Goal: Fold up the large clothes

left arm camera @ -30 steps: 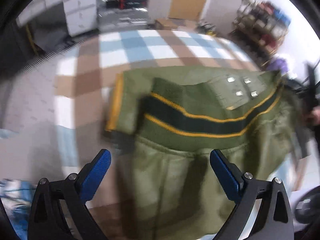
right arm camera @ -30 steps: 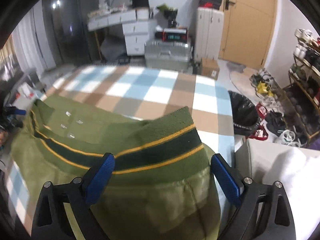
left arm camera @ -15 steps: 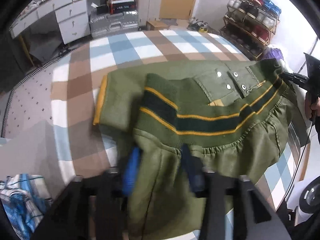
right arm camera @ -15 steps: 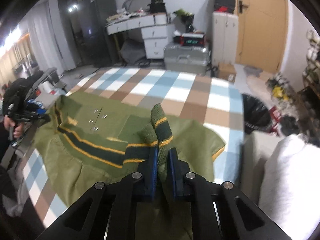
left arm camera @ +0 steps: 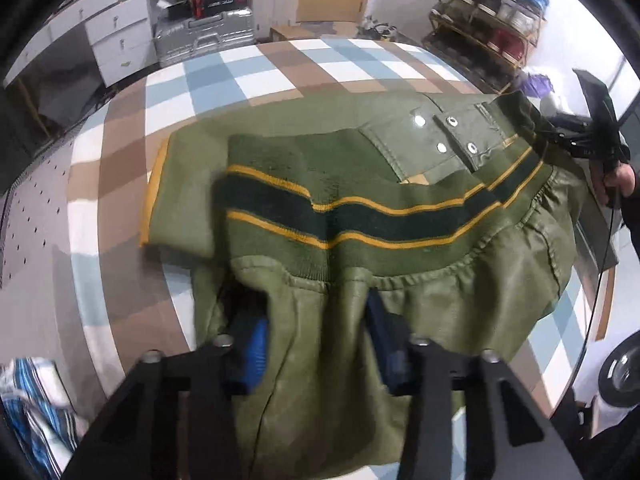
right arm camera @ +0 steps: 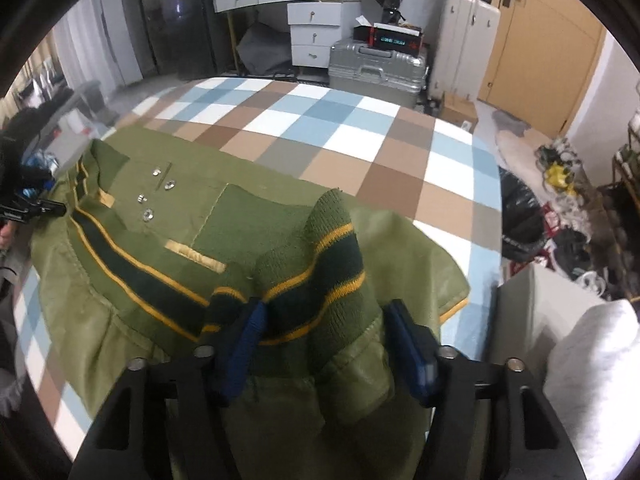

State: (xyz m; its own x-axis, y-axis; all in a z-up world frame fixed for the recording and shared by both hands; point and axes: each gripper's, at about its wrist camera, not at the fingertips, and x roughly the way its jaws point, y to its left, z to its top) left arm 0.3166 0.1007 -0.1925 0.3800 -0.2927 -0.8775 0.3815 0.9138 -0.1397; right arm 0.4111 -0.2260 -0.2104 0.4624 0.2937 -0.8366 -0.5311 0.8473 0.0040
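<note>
The olive-green bomber jacket with a dark, yellow-striped knit hem band (left arm camera: 360, 216) lies spread on the blue, brown and white checked table (left arm camera: 224, 76), its band running long from nine o'clock to three. The left tongs (left arm camera: 316, 344) sit at the six o'clock edge, closing with a pleat of the smooth shell between them, not yet clearly pinched. The right tongs (right arm camera: 324, 344) are opening around the bunched ribbed hem (right arm camera: 320, 280), which rises towards twelve o'clock.
</note>
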